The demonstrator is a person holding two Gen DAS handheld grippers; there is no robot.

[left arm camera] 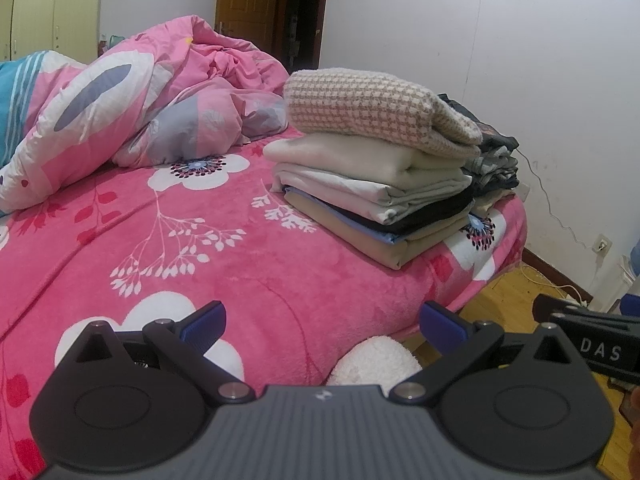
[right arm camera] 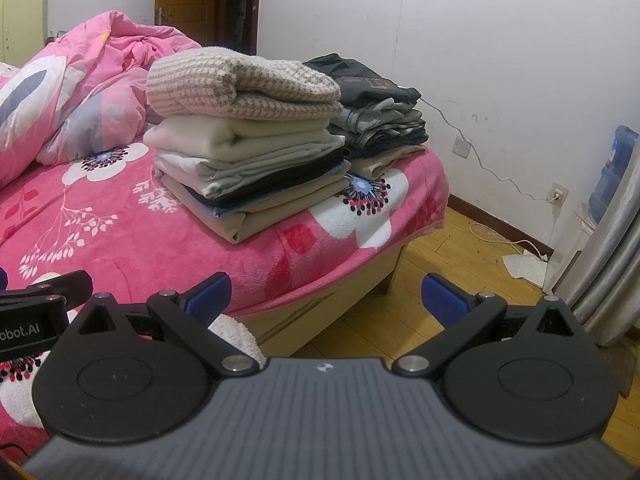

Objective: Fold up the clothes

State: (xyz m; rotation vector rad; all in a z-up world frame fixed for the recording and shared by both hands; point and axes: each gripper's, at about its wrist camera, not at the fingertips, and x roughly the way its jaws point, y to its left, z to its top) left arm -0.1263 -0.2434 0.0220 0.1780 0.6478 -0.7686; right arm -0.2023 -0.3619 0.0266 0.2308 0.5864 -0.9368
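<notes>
Pink bedspread (left arm camera: 248, 264) fills the foreground, both grippers wide and empty. Folded stack (left arm camera: 376, 196) lies ahead-right of left gripper (left arm camera: 322, 326), ahead-left of right gripper (right arm camera: 326, 294), neither clearly nearer.

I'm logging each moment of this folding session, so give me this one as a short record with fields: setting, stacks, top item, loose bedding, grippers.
setting: bed with pink floral blanket, wood floor beside it
stacks: two folded stacks near the bed's corner; light stack in front, dark stack behind it by the wall
top item: checked knit on the light stack
loose bedding: pink quilt, crumpled, unfolded
grippers: left gripper and right gripper both open, holding nothing
</notes>
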